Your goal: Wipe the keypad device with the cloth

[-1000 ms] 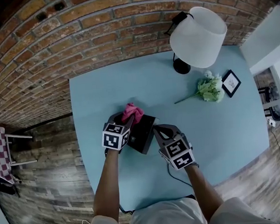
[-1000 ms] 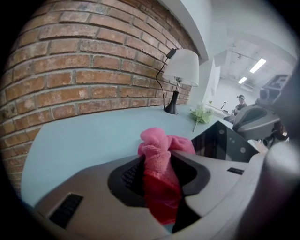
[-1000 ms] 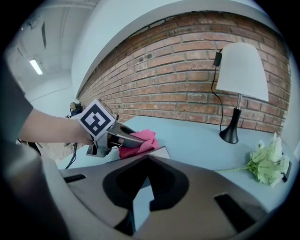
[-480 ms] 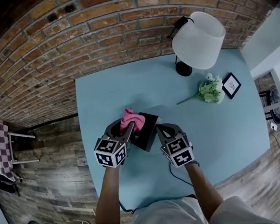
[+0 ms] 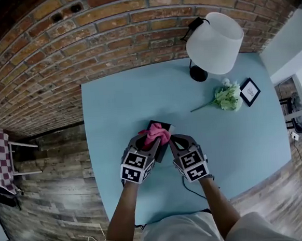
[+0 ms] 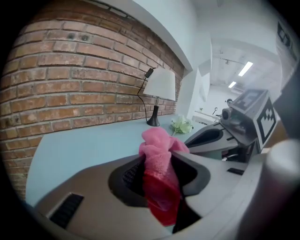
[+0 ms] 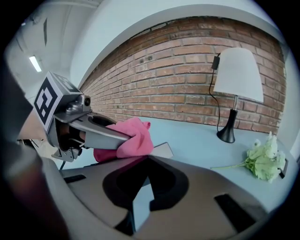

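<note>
Cloth (image 5: pixel 156 134) in left tool (image 5: pixel 153 141), on keypad device (image 5: pixel 161 126)

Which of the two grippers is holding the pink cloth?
The left gripper: its jaws are shut on the pink cloth. The right gripper pinches the edge of the keypad device instead.

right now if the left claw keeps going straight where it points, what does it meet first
Probably the black keypad device, already under its crumpled pink cloth; depth is hard to judge.

Left tool (image 5: pixel 155 142) and right tool (image 5: pixel 173 140) both clamped, tips close together.
</note>
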`<act>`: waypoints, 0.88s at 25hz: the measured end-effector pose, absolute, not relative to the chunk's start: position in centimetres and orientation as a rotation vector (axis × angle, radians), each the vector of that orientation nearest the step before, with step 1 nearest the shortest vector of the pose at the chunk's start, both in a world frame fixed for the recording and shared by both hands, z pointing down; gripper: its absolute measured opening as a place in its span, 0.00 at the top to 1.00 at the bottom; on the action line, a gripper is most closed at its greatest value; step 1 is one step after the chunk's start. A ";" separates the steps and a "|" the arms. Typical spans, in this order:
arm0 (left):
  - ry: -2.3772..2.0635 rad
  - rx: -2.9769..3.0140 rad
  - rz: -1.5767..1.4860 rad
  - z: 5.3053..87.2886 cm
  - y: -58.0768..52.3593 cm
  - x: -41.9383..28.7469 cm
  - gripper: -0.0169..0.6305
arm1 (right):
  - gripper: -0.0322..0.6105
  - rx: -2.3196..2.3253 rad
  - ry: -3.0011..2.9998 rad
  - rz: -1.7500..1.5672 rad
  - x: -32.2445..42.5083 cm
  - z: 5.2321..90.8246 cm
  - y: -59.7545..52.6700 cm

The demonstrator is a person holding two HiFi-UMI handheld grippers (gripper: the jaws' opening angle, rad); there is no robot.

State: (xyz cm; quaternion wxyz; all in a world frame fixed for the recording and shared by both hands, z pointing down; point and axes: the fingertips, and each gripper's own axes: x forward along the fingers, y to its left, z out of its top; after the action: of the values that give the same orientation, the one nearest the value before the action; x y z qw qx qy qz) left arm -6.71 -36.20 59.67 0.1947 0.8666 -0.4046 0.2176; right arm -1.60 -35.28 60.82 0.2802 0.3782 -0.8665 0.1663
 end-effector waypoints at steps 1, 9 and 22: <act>-1.127 2.425 0.616 59.9 -36.3 -6.7 0.72 | 0.91 1.017 -2.326 0.447 -1.6 60.8 -35.3; -1.098 2.338 0.578 62.1 -37.4 -8.2 0.72 | 0.91 1.031 -2.349 0.459 -1.6 60.9 -35.2; -1.132 2.189 0.572 66.0 -39.4 -11.7 0.72 | 0.91 1.014 -2.370 0.440 -1.5 60.9 -35.2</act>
State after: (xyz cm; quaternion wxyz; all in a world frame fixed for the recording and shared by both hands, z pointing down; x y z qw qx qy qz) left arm -11.66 -39.36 66.03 0.3012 0.8250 -0.4267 0.2157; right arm -1.53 -35.18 60.88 0.2604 0.3743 -0.8751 0.1623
